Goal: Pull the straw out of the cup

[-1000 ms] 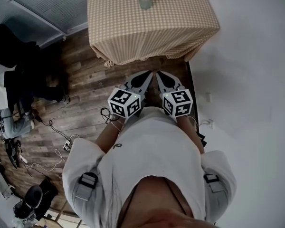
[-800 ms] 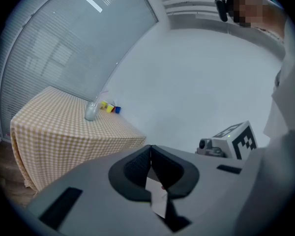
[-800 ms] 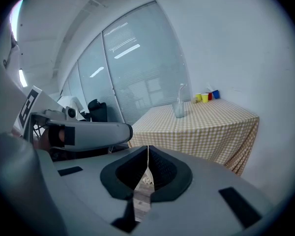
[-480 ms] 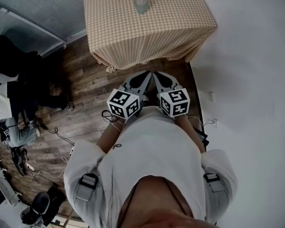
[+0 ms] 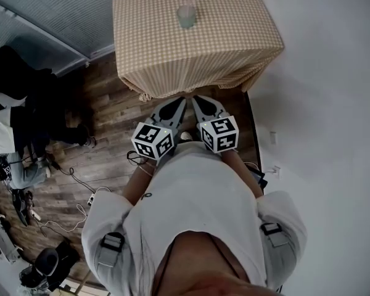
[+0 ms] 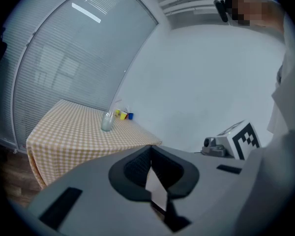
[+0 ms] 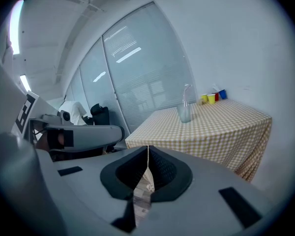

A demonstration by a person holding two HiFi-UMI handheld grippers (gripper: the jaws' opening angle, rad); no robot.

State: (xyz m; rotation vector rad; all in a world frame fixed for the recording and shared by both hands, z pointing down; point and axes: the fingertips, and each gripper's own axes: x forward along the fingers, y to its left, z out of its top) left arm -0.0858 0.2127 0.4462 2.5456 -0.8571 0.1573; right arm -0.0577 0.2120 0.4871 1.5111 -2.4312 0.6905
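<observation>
The table point(image 5: 234, 48), under a checked cloth, stands against a white wall. The cup point(image 5: 186, 16) sits on the table's far half. The straw point(image 7: 185, 95) appears to stand in it (thin, faint). The left gripper point(image 5: 177, 102) and right gripper point(image 5: 196, 99) are closed, empty and short of the table's near edge. Recommended: steady the cup, pinch the straw above the rim, lift vertically.

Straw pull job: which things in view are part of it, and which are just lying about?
Job:
- cup on the checked table
- straw standing in the cup
- left gripper and right gripper, both shut and empty, short of the table

Lying about:
- small coloured cups at the table's far edge
- cables on the floor
</observation>
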